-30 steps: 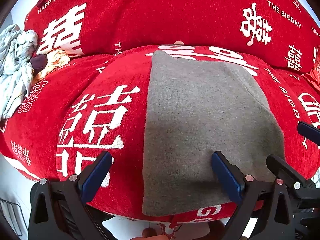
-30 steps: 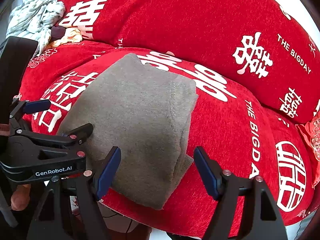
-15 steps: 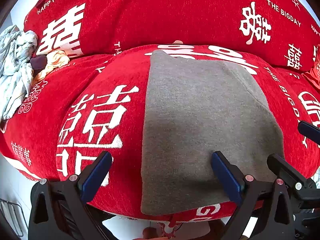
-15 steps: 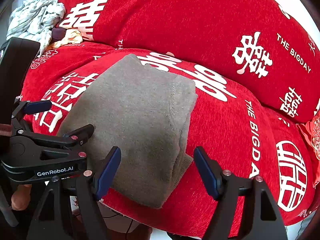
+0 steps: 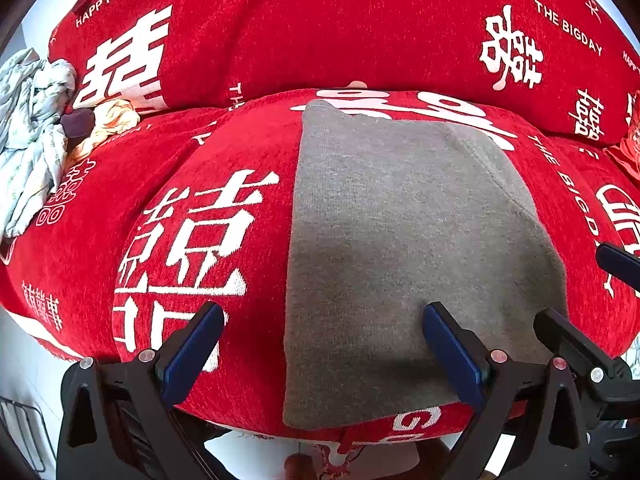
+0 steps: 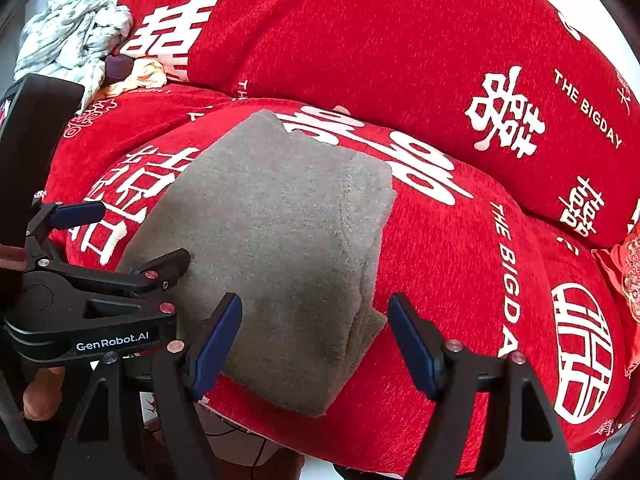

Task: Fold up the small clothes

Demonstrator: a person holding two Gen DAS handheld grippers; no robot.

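Knit of the grey folded garment (image 6: 280,248) looked soft, light and probably floppy, so with both my left gripper (image 5: 320,354) and right gripper (image 6: 316,340) gaping empty I judged its near doubled edge the best hold.

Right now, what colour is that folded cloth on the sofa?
Plain grey cloth, no pattern; the right wrist view shows it best.

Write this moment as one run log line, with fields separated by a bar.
stage: grey garment folded on red cushion | left gripper: open, empty | right gripper: open, empty | waiting: crumpled clothes, far left
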